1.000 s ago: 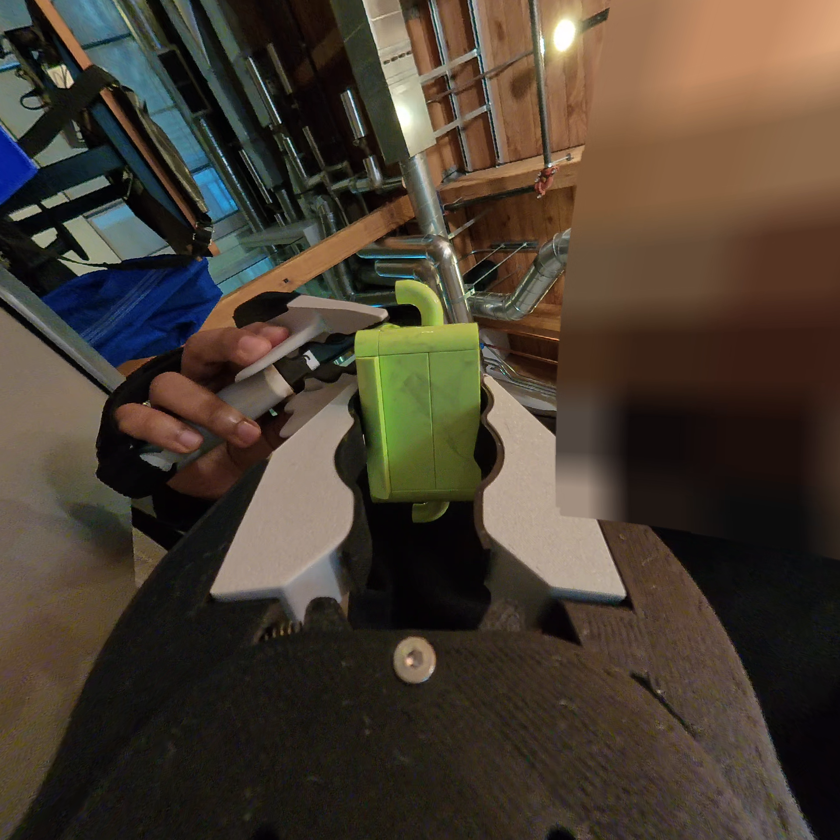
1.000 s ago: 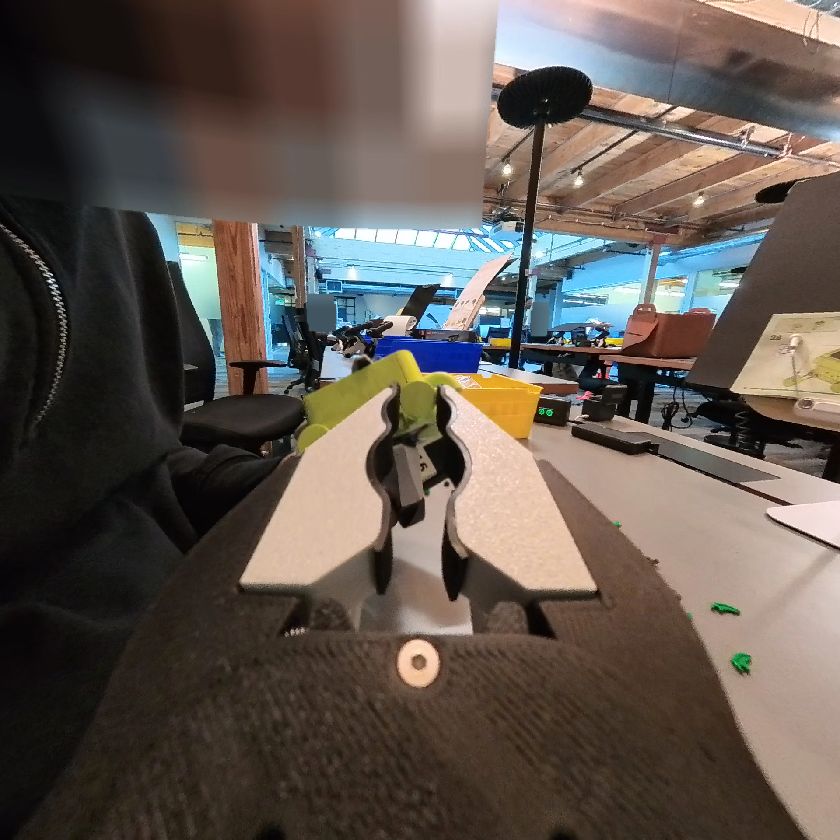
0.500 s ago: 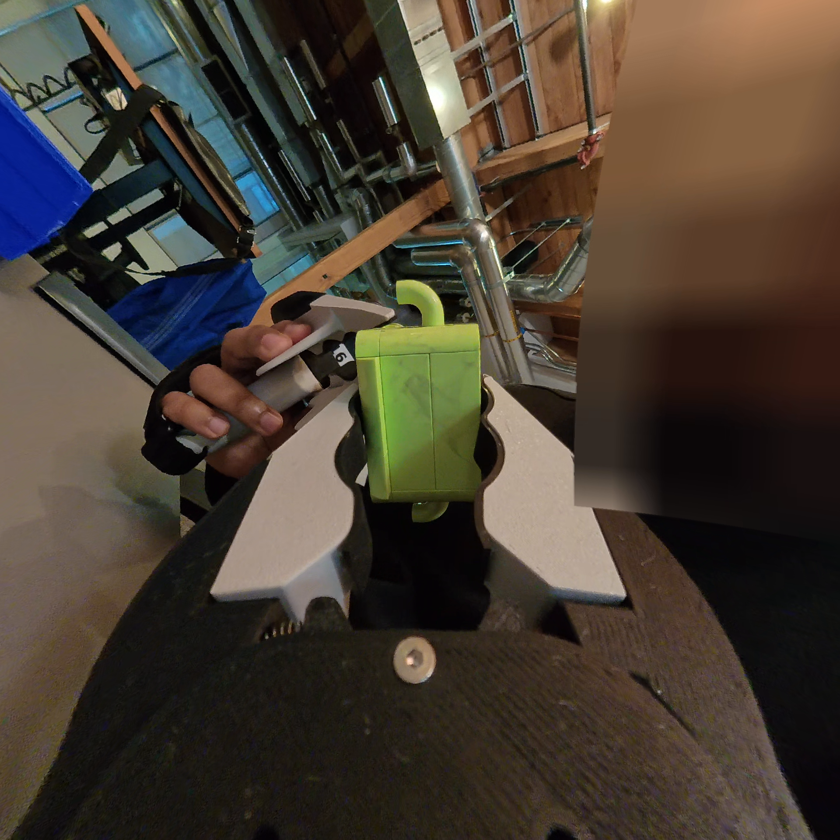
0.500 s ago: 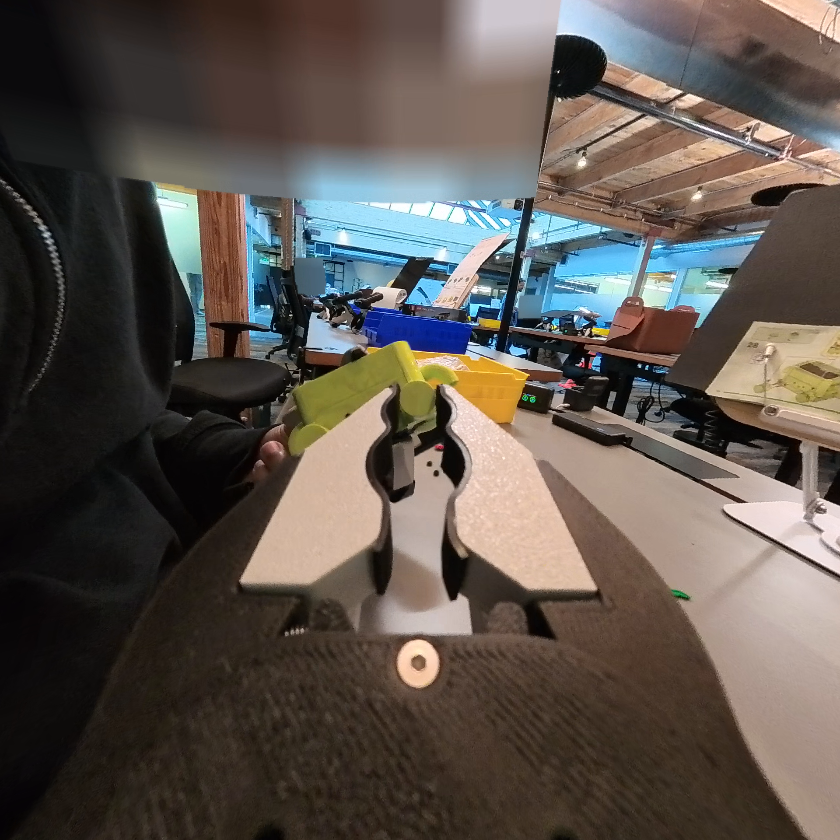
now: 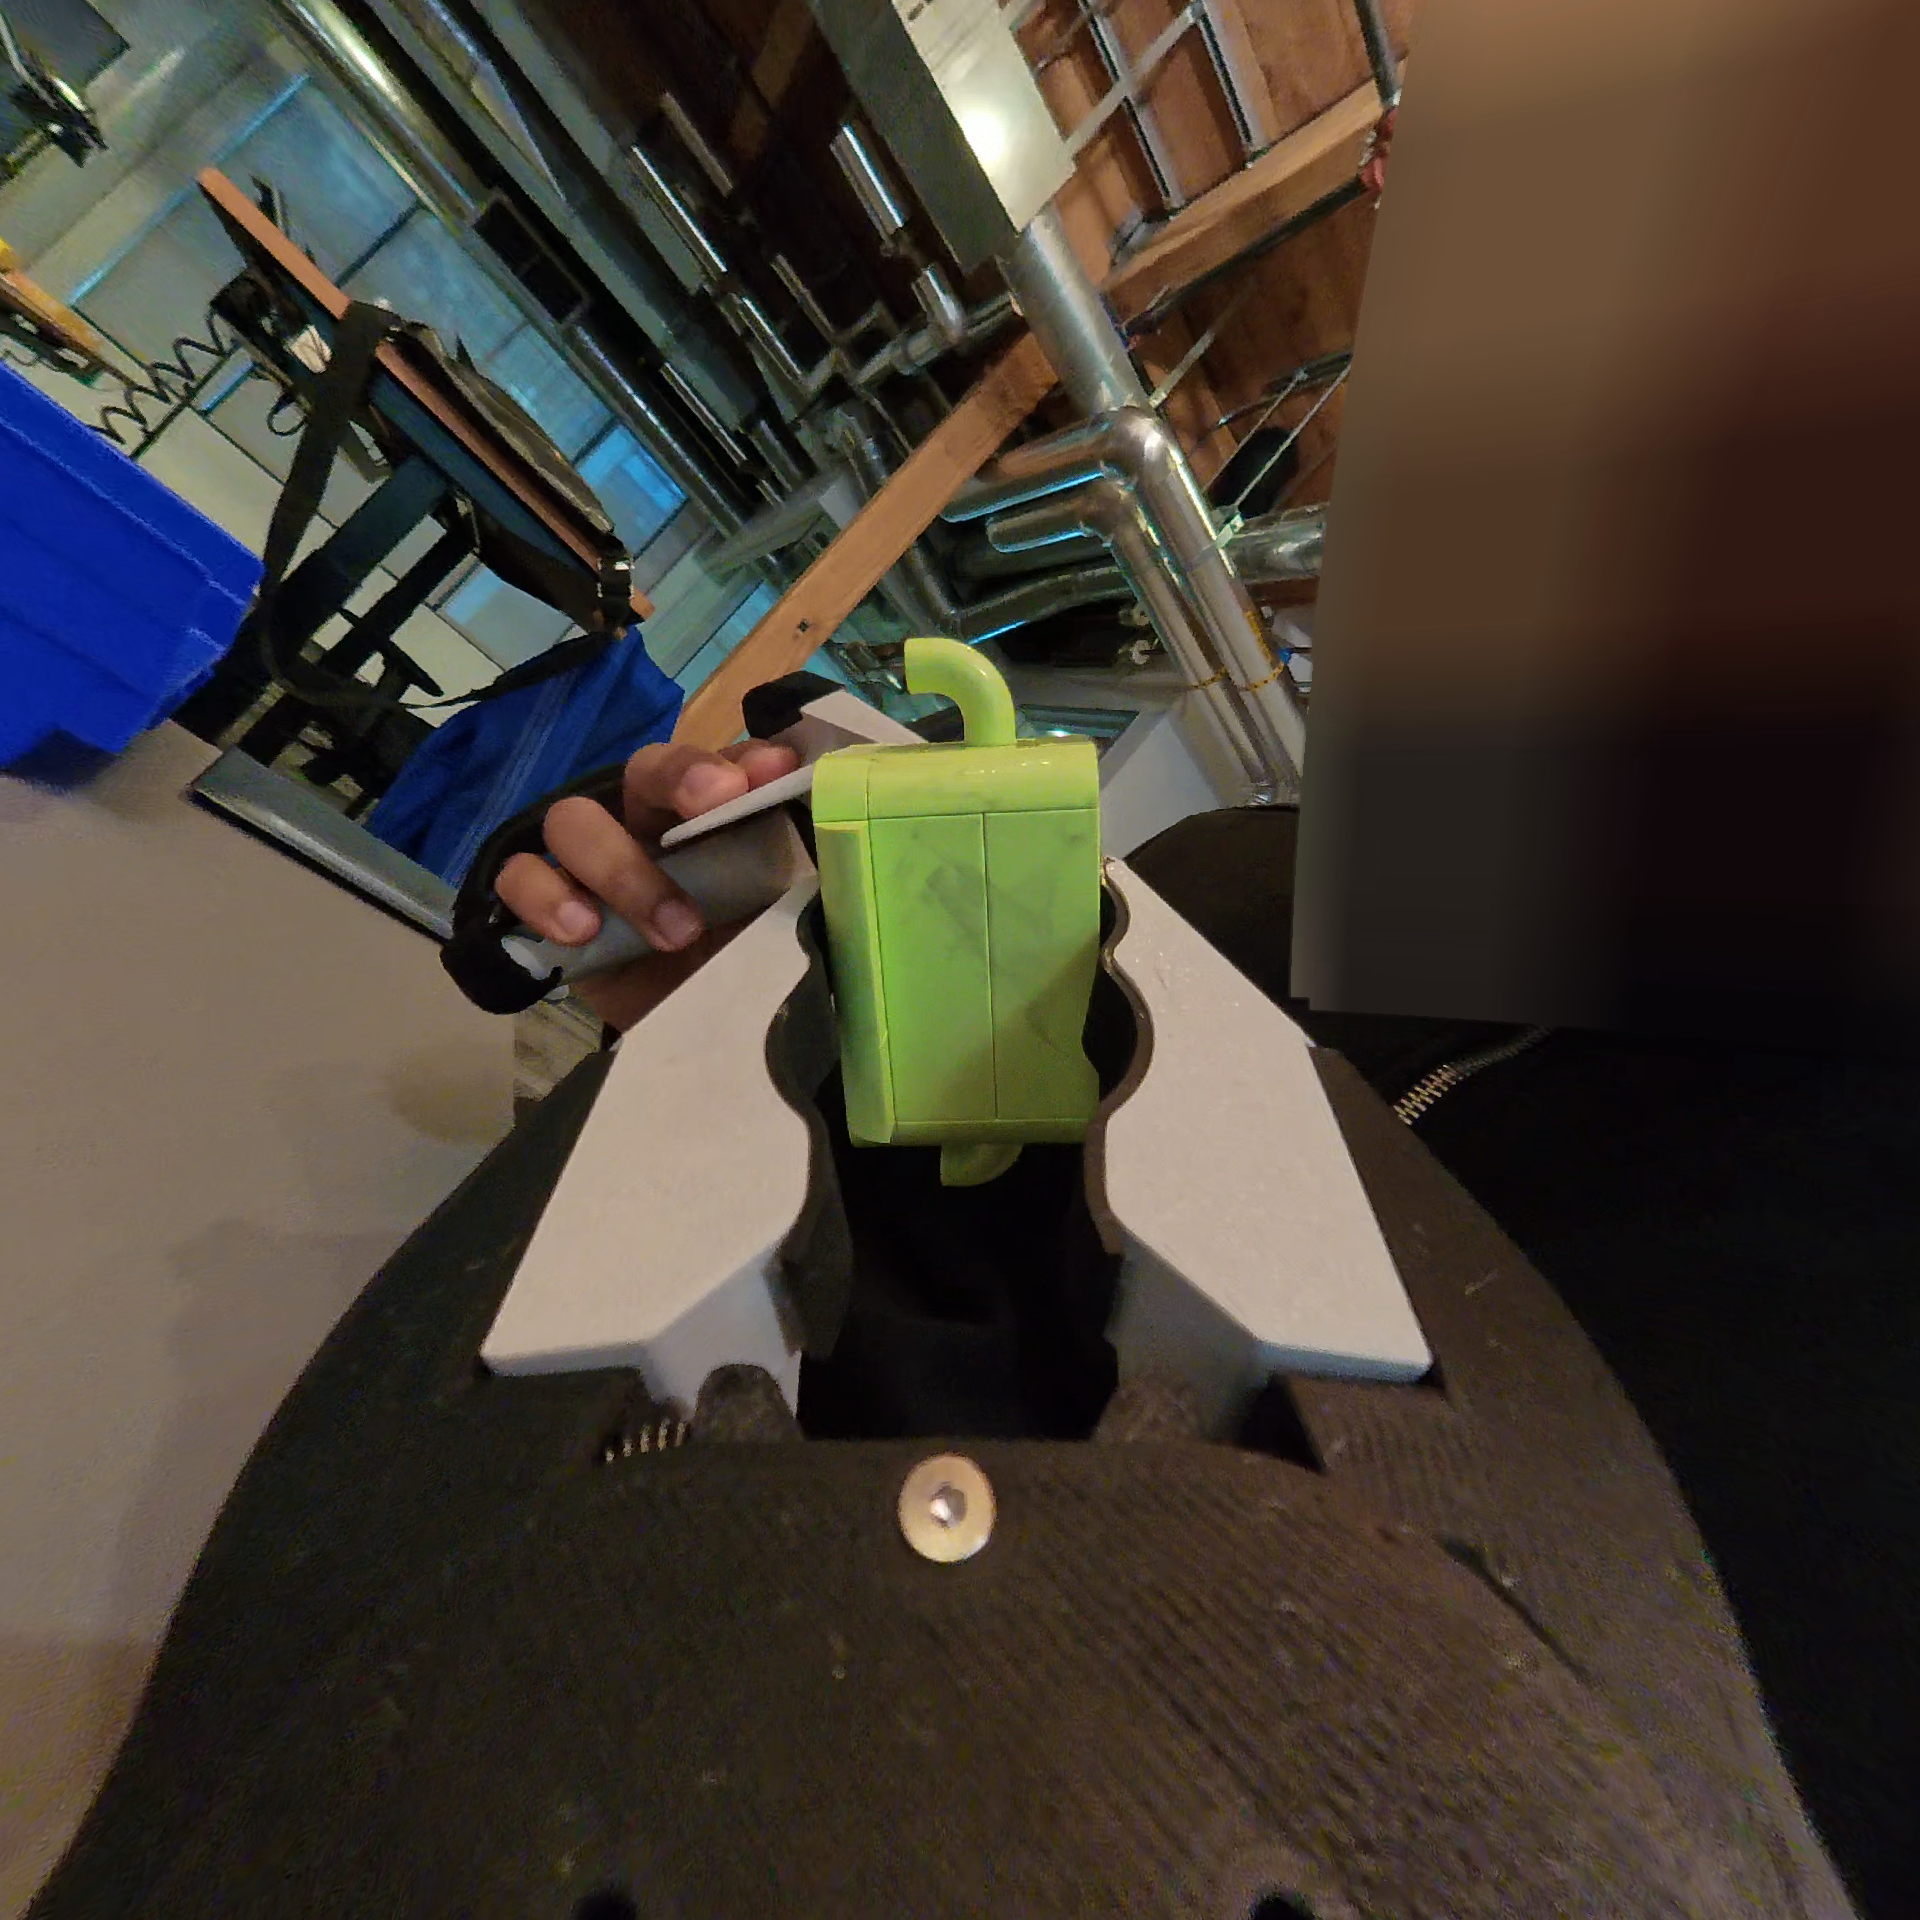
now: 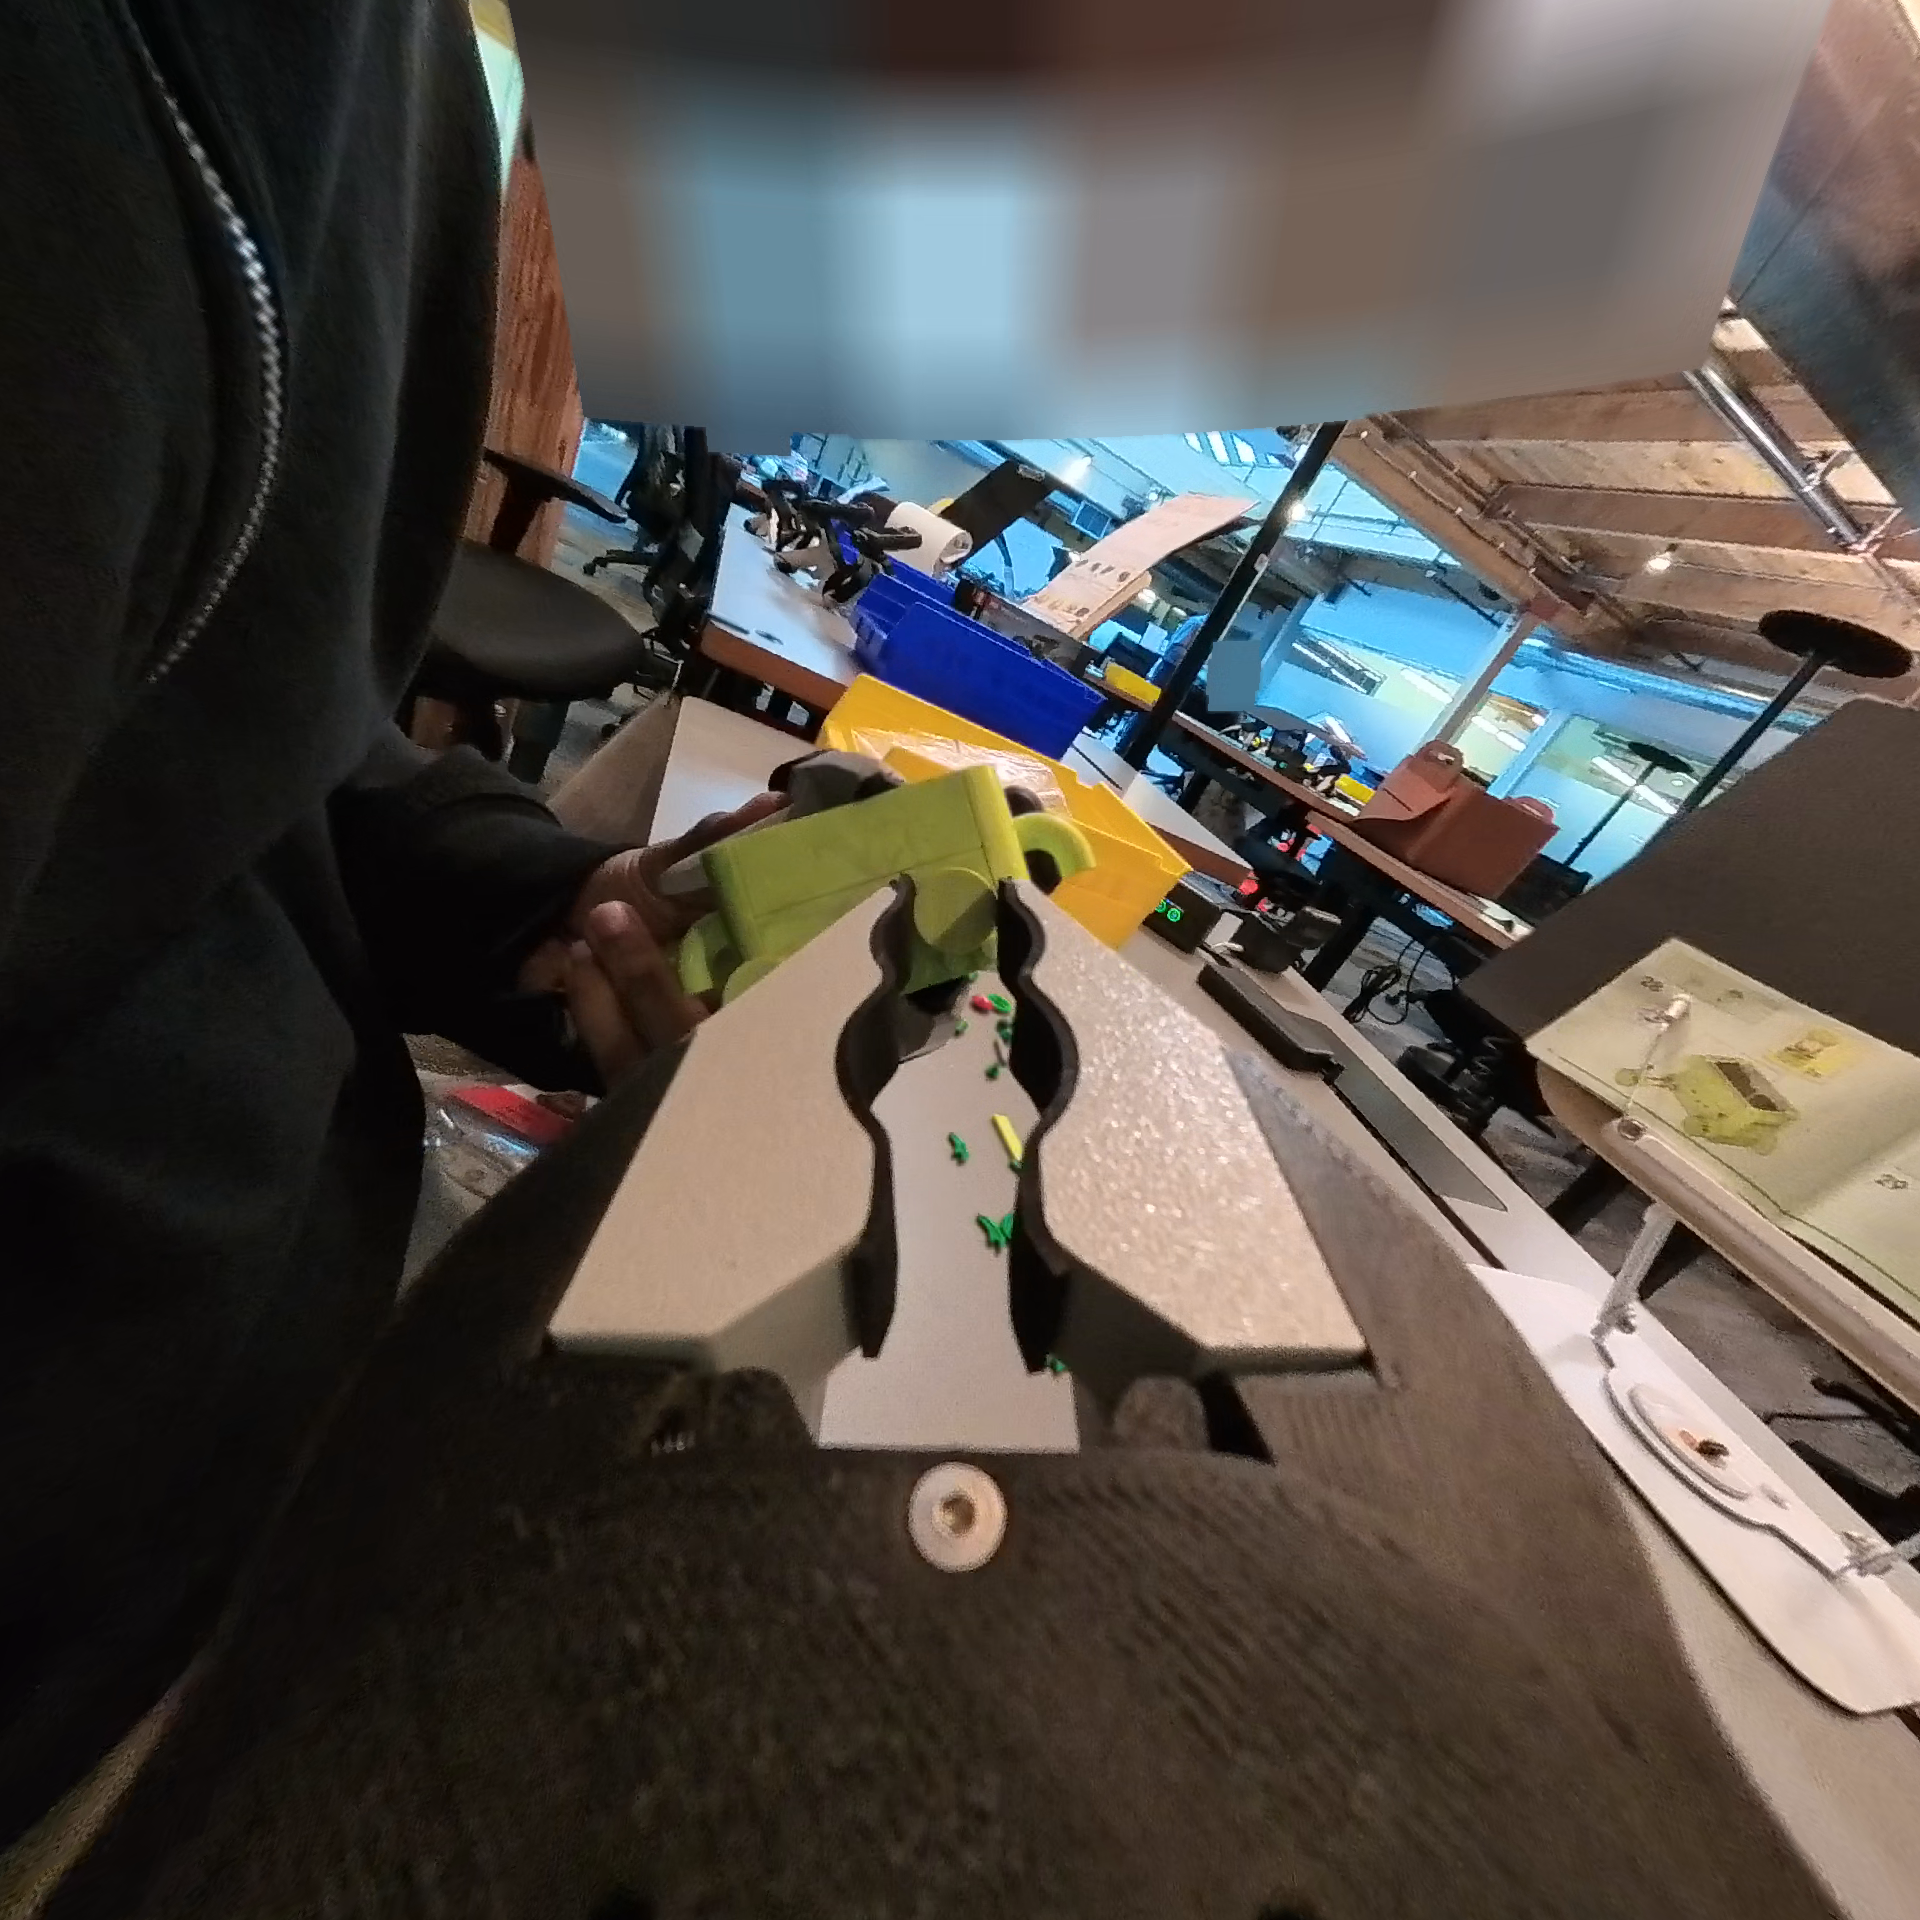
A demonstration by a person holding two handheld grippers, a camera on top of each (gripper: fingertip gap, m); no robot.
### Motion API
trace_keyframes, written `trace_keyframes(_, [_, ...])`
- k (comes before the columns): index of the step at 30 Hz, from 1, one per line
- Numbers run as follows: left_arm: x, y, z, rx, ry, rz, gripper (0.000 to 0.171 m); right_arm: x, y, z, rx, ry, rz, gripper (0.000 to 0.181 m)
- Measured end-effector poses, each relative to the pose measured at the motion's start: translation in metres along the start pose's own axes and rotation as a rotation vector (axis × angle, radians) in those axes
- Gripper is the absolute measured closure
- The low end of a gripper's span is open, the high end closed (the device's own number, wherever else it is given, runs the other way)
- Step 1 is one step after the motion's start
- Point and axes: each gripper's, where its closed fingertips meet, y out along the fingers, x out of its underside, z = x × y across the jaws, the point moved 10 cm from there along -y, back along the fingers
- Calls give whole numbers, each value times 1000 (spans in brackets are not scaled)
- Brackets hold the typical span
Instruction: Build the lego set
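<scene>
My left gripper (image 5: 961,935) is shut on a lime-green lego build (image 5: 966,935) and holds it upright in the air; a curved hook (image 5: 961,691) sticks up from its top. In the right wrist view the build (image 6: 852,862) lies tilted across my fingertips. My right gripper (image 6: 951,920) is closed on a rounded lime-green part (image 6: 951,909) on the build's side. The right gripper (image 5: 743,816) also shows in the left wrist view, with a gloved hand (image 5: 613,883) on it, touching the build's left side. The contact point is hidden behind the build.
On the grey table (image 6: 935,1382), small green and yellow pieces (image 6: 992,1143) lie below my right gripper. A yellow bin (image 6: 1112,842) and a blue bin (image 6: 966,665) stand behind. An instruction booklet (image 6: 1714,1101) rests on a stand at right. A black jacket (image 6: 208,727) fills the left. The grippers are tip to tip, or close to it.
Both grippers keep their hold on the build. The right wrist view has rolled and tipped downward, so the table and loose pieces now show between its fingers. The left view has swung slightly.
</scene>
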Motion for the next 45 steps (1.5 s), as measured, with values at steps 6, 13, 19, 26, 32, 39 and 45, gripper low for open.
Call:
trace_keyframes(6, [-3,-6,-5,-29,-19,63,127,6,-1,3,-9,11,-116,167])
trace_keyframes(13, [-15,-29,-12,-162,-4,145,127,71,-41,5,-126,148,-869,167])
trace_keyframes(19, [-16,-33,-15,-169,-13,158,126,88,-57,6,-177,271,-1033,167])
trace_keyframes(26, [-14,-31,-17,-166,-29,140,127,82,-55,9,-113,285,-1013,122])
trace_keyframes(32, [-14,-32,-19,-175,-37,142,127,57,-51,36,171,369,-1051,127])
trace_keyframes(39, [-14,-33,-20,-185,-49,139,127,65,-40,29,148,571,-1192,142])
trace_keyframes(45, [-13,-32,-21,-195,-52,122,127,78,-37,21,94,695,-1259,151])
